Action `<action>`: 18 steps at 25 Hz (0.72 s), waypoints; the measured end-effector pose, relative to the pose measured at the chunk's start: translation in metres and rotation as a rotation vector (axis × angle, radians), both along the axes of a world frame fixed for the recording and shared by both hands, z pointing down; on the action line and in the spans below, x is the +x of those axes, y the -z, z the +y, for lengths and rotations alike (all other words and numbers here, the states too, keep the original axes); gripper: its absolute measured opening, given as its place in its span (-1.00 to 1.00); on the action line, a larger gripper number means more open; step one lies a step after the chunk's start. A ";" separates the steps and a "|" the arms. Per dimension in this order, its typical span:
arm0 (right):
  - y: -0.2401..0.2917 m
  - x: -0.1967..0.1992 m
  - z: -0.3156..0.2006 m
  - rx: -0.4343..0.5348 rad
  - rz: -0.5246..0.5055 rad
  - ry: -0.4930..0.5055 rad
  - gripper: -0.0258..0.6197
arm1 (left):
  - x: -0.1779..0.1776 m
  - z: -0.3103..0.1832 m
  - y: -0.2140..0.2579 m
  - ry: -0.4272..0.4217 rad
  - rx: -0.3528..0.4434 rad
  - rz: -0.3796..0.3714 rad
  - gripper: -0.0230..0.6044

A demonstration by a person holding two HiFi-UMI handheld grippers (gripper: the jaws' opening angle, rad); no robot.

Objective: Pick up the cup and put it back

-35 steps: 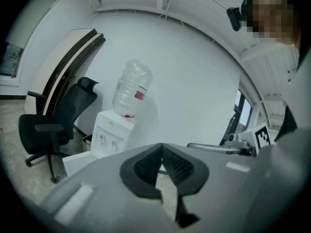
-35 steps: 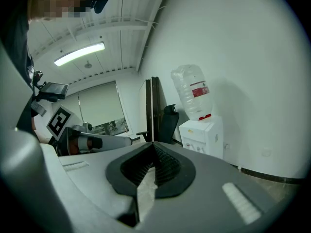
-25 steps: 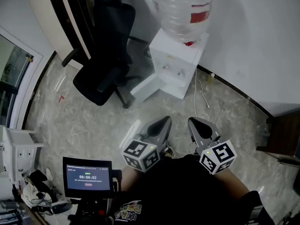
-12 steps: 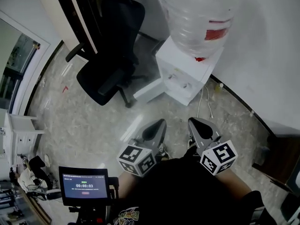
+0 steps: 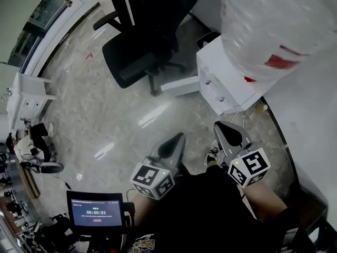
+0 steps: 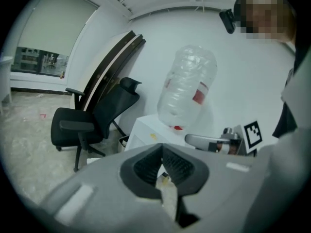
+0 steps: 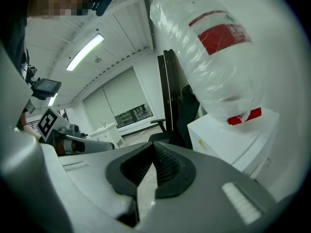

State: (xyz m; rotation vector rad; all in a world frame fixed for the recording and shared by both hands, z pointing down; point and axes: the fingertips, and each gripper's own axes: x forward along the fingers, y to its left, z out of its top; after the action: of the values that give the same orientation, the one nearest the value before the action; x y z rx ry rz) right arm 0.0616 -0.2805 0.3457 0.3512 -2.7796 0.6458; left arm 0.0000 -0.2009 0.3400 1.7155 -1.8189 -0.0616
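Observation:
No cup shows in any view. My left gripper (image 5: 171,143) is held low in front of the person's body, jaws shut with nothing between them; its own view shows the closed tips (image 6: 162,153). My right gripper (image 5: 230,133) is beside it, also shut and empty (image 7: 154,147), pointing at a white water dispenser (image 5: 226,83) just ahead. A large clear bottle (image 5: 274,25) with a red label stands upside down on the dispenser. Dispenser (image 6: 146,132) and bottle (image 6: 187,86) also appear ahead of the left gripper.
A black office chair (image 5: 142,57) stands on the marble floor left of the dispenser, in front of a dark leaning panel (image 6: 114,57). A small screen (image 5: 96,210) sits at the lower left. A white wall (image 5: 316,115) runs along the right, with cables at its foot.
The dispenser and bottle have grown larger and slid to the upper right of the head view. Both grippers have come closer to the dispenser and stayed shut.

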 end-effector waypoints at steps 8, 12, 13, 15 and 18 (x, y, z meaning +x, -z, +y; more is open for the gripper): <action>-0.021 -0.049 0.013 0.020 0.044 0.002 -0.90 | -0.041 0.012 -0.037 -0.040 -0.039 0.057 -0.91; -0.052 -0.079 0.024 -0.018 0.111 -0.087 -0.90 | -0.075 0.004 -0.061 -0.148 -0.040 0.041 -0.91; -0.065 -0.084 0.025 -0.028 0.130 -0.117 -0.90 | -0.085 -0.001 -0.067 -0.176 -0.029 0.022 -0.91; -0.094 -0.093 0.023 -0.049 0.162 -0.193 -0.89 | -0.104 -0.010 -0.084 -0.229 0.000 -0.028 -0.91; -0.127 -0.104 0.024 -0.065 0.185 -0.321 -0.89 | -0.122 -0.013 -0.119 -0.304 0.020 -0.057 -0.91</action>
State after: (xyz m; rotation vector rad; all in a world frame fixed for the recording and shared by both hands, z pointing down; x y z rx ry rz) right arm -0.0421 -0.2567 0.4727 0.8109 -2.5409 0.7316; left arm -0.1219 -0.2135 0.4590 2.0061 -1.5814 0.0967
